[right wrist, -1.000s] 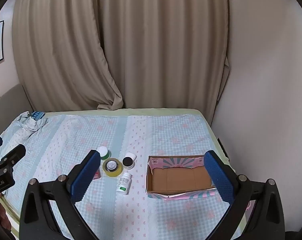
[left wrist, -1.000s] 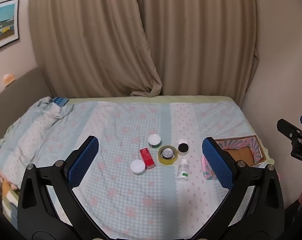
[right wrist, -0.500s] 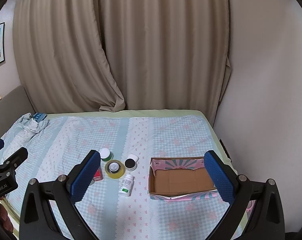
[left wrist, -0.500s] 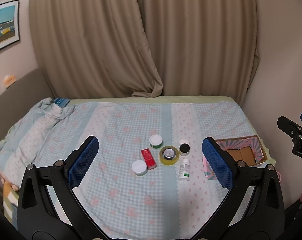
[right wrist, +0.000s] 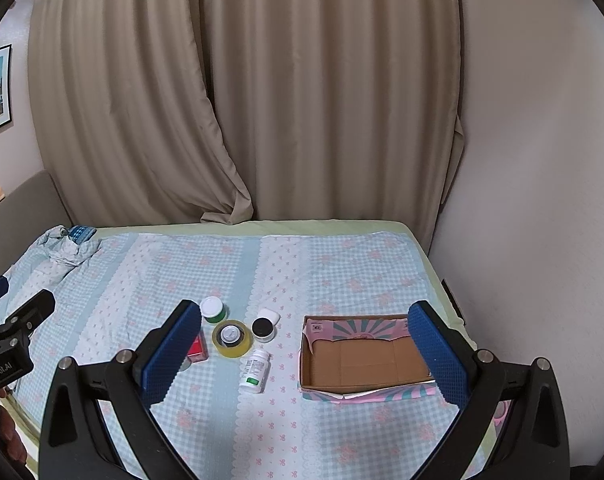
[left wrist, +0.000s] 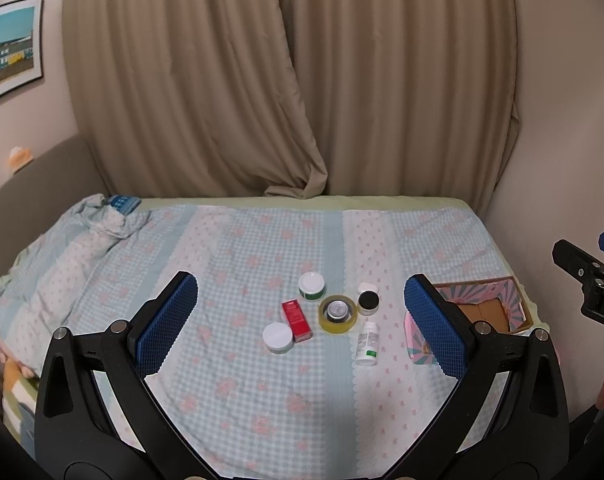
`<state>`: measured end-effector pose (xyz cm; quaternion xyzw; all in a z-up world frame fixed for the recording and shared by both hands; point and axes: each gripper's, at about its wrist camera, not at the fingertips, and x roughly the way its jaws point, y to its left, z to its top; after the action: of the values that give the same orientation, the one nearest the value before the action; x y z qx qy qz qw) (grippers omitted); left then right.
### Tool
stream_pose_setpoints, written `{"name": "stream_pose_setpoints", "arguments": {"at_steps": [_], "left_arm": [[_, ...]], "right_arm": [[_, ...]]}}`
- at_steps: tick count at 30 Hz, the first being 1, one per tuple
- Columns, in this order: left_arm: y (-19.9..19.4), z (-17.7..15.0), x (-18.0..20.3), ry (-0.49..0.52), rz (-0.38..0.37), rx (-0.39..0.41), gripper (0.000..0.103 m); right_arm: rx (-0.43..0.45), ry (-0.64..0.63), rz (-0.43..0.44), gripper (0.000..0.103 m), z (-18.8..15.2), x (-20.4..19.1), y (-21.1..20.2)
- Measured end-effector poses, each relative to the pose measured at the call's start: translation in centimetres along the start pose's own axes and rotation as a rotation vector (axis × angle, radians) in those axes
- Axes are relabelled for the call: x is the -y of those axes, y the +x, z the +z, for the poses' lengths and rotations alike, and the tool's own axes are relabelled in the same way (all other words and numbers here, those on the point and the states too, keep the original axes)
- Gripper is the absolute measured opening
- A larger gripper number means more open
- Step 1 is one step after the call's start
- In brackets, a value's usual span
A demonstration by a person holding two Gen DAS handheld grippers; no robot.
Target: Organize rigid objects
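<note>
Both views edged forward, left claw (left wrist: 302, 320) and right claw (right wrist: 306, 344) released, red box (right wrist: 198, 350) half hidden.

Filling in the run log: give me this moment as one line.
stage: before first pick | left claw: open, empty | right claw: open, empty | cardboard box: empty | white bottle: lying on bed

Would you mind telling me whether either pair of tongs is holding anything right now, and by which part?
Nothing is held. The left tongs and right tongs are both open and empty, above the bed.
</note>
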<state>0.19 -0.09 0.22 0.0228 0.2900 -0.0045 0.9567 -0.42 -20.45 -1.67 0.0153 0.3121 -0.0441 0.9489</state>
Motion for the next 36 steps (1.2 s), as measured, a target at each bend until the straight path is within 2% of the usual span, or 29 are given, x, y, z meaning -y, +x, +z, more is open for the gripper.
{"name": "stream_pose_setpoints", "arguments": {"at_steps": [36], "left_arm": [[-0.18, 0.27, -0.13, -0.005, -0.003, 0.006, 0.102]], "right_arm": [[0.002, 0.007, 0.023, 0.103, -0.16, -0.39, 0.34]]}}
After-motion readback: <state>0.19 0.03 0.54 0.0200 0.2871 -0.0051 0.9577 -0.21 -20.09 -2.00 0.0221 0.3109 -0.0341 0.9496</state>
